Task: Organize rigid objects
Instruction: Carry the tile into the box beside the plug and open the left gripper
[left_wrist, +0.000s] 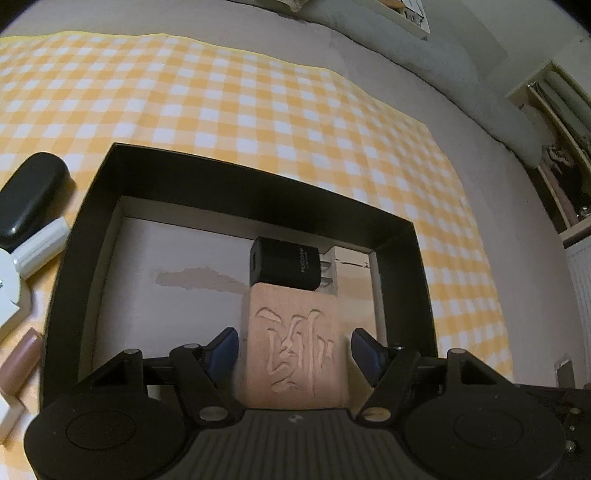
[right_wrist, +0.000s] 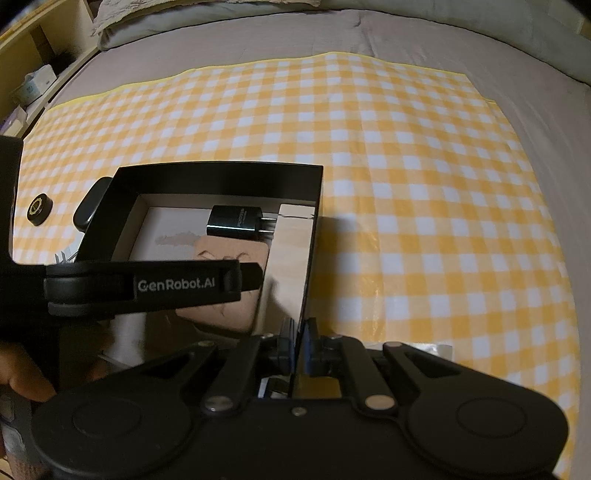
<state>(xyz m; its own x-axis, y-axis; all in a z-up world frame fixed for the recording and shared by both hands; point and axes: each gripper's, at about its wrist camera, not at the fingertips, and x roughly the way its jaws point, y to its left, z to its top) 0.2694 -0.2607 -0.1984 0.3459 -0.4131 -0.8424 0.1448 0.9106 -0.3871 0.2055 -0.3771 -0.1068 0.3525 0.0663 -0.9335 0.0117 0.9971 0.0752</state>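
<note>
A black open box (left_wrist: 236, 177) lies on the yellow checked cloth. Inside it are a black charger plug (left_wrist: 284, 264) and a carved wooden block (left_wrist: 295, 343). My left gripper (left_wrist: 293, 349) is open, its blue pads standing apart on either side of the block. In the right wrist view the box (right_wrist: 221, 177) holds the charger (right_wrist: 236, 221) and the block (right_wrist: 236, 254). My right gripper (right_wrist: 301, 343) is shut on the box's near right wall (right_wrist: 306, 280). The left gripper's arm (right_wrist: 147, 284) crosses over the box.
Left of the box lie a black case (left_wrist: 29, 195), a white cylinder (left_wrist: 40, 247), a white object (left_wrist: 7, 291) and a pinkish-brown tube (left_wrist: 18, 365). A round black cap (right_wrist: 38, 208) sits far left. Grey bedding and shelves surround the cloth.
</note>
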